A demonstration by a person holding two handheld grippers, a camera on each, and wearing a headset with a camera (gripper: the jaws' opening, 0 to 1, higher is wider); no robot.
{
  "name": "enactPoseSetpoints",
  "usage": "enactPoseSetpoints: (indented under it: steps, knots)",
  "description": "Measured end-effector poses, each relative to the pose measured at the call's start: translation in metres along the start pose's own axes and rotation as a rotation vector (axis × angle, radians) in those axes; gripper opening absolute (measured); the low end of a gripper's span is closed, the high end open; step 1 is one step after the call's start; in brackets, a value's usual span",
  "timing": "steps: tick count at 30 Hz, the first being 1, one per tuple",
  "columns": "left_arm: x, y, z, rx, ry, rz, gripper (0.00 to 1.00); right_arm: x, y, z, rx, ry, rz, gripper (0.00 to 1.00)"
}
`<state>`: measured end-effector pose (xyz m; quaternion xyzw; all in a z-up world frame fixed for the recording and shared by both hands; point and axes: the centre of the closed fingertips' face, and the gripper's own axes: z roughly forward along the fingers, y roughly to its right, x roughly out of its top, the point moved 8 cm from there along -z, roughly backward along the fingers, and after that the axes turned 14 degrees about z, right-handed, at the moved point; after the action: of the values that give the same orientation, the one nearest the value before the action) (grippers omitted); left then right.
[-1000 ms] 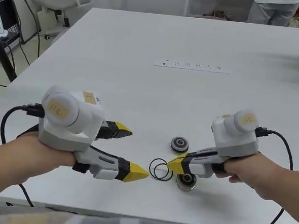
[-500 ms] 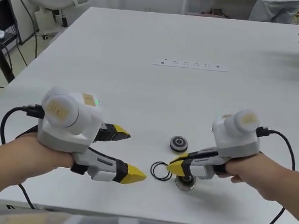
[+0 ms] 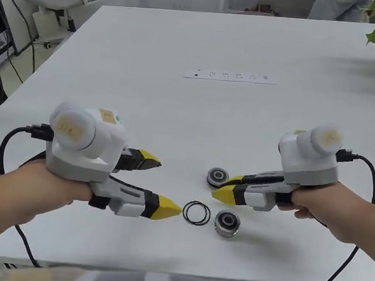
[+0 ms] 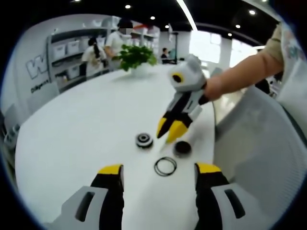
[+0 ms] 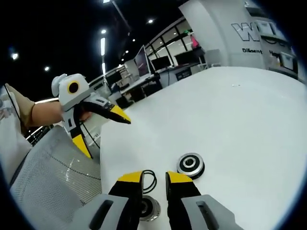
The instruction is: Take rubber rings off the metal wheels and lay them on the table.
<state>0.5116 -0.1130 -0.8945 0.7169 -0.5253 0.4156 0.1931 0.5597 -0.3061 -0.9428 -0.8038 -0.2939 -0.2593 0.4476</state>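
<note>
Right gripper (image 3: 226,189) now clear, 2 rings (image 3: 196,213) just off jaws

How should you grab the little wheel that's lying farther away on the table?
Probably pinch the far wheel across its round outer rim, coming straight down from above. It lies flat on the table, so only its curved sides offer opposite faces; the right hand-held gripper is nearest.
</note>
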Motion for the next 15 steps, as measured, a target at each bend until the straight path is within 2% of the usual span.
enactPoseSetpoints:
  steps: [4,10,15]
  knots:
    - [0.002,-0.008,0.006,0.008,0.006,-0.005,0.59,0.004,0.006,-0.005,-0.018,0.023,0.0,0.17]
    - [0.004,-0.02,0.016,0.014,0.014,-0.029,0.57,0.005,0.013,-0.009,-0.061,0.018,-0.038,0.2]
    - [0.004,-0.025,0.026,0.002,0.007,-0.017,0.55,0.005,0.019,-0.009,-0.086,0.009,-0.076,0.21]
